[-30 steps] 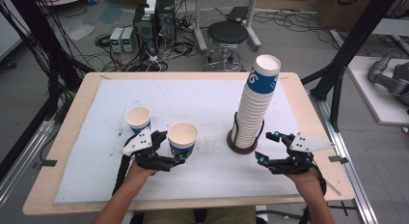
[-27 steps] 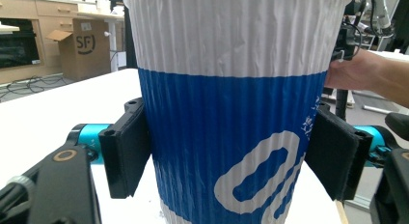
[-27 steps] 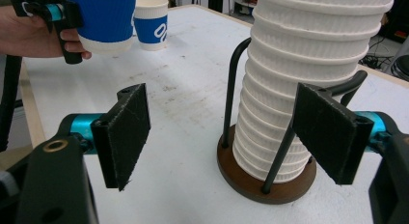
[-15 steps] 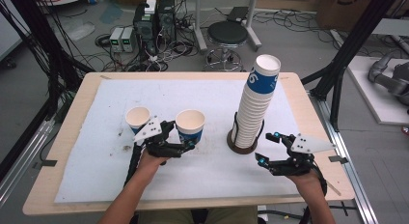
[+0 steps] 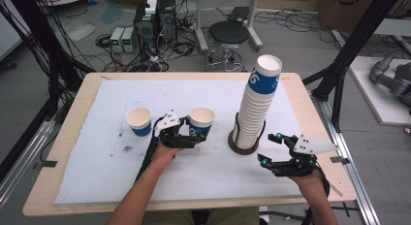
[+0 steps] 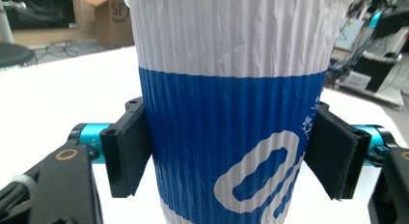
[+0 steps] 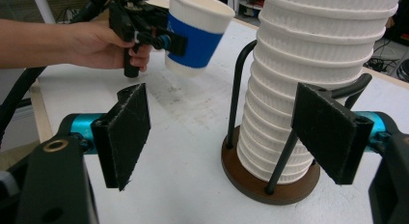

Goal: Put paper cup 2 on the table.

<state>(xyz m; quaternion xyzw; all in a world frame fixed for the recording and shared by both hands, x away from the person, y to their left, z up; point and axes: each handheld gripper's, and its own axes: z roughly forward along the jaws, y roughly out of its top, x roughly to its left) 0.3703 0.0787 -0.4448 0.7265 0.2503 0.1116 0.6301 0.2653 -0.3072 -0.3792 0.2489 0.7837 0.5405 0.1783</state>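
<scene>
My left gripper [image 5: 195,134] is shut on a white and blue paper cup [image 5: 201,120], upright and held just above the white mat. Its jaws have just been closing a little further, with the cup between them. In the left gripper view the cup [image 6: 231,89] stands between both pads [image 6: 126,151]. A second cup [image 5: 139,121] stands on the mat to the left. My right gripper [image 5: 269,148] is open beside the tall stack of cups [image 5: 259,104] in its wire holder [image 5: 242,147]. In the right gripper view the stack [image 7: 308,74] is just ahead of my open right gripper [image 7: 224,137].
A white mat [image 5: 97,171] covers most of the wooden table [image 5: 72,104]. The holder's brown base [image 7: 251,183] and black wire uprights rise around the stack. Small dark stains mark the mat near the left forearm. A stool and cables lie beyond the far edge.
The left gripper has carried the cup to the right and farther away, closer to the stack. The right gripper has not moved.
</scene>
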